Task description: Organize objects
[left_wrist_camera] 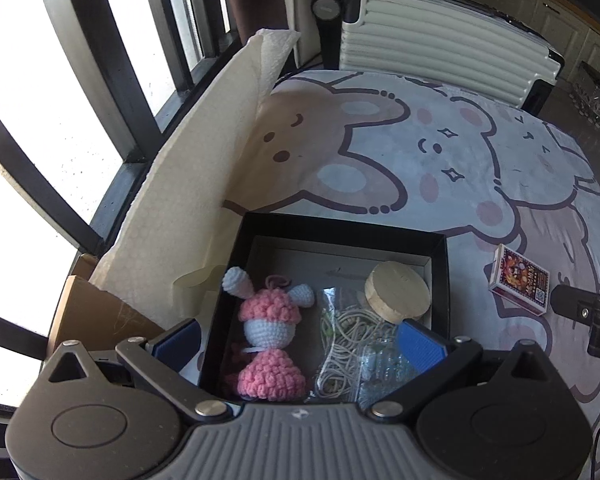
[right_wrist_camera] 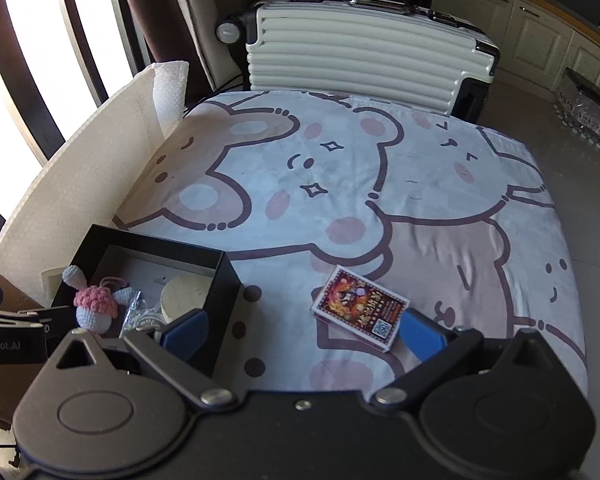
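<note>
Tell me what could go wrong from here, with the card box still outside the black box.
1. The black box already holds the doll, cord bag and wooden disc; the card box may have to sit on top, tilted.
2. The right gripper is open beside the black box's corner; a sideways move could push it.
3. The card box lies flat on the soft blanket; the fingers may snag fabric.

black box (left_wrist_camera: pixel 440 256), grey inside. crochet doll (left_wrist_camera: pixel 266 336) pink + pale blue. round lid (left_wrist_camera: pixel 398 292) light wood tone. card pack (right_wrist_camera: pixel 360 306) dark red, white border. blanket (right_wrist_camera: pixel 380 184) white w/ brown-pink cartoon bears. suitcase (right_wrist_camera: pixel 356 56) cream, ribbed.
</note>
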A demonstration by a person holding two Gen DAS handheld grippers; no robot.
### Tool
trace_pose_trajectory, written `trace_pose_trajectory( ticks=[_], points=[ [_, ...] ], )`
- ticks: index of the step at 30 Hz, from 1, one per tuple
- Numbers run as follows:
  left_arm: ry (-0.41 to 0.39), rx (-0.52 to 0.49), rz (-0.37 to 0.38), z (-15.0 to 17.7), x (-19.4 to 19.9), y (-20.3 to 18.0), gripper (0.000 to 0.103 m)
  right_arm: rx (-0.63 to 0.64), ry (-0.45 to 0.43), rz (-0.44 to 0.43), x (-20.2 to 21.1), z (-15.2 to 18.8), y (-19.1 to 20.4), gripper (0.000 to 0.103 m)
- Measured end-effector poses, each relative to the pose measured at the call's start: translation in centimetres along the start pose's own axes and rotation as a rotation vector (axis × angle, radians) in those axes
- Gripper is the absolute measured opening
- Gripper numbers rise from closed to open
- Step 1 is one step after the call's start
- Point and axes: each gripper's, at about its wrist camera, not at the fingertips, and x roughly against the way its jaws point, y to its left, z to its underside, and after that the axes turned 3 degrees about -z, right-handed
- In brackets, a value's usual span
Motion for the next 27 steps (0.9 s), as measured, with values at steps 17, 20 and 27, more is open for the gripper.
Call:
trace_pose_trajectory(
  ticks=[17, 20, 27],
  points=[
    [-0.018, -0.104, 0.110, -1.0, 0.2, -8.0, 0.103, -0.135, 0.013, 0.102, 2.0, 1.7, -9.1, 0.103],
    [-0.026, -0.120, 0.128, -1.1, 0.4, -9.2, 0.103, -0.155, 0.016, 0.116, 2.2, 2.0, -10.4, 0.103],
    [-0.036, -0.154, 0.159, -1.2, 0.6, -11.5, 0.103, -0.192, 0.022, 0.139, 2.8, 2.7, -12.6, 0.103]
  ],
)
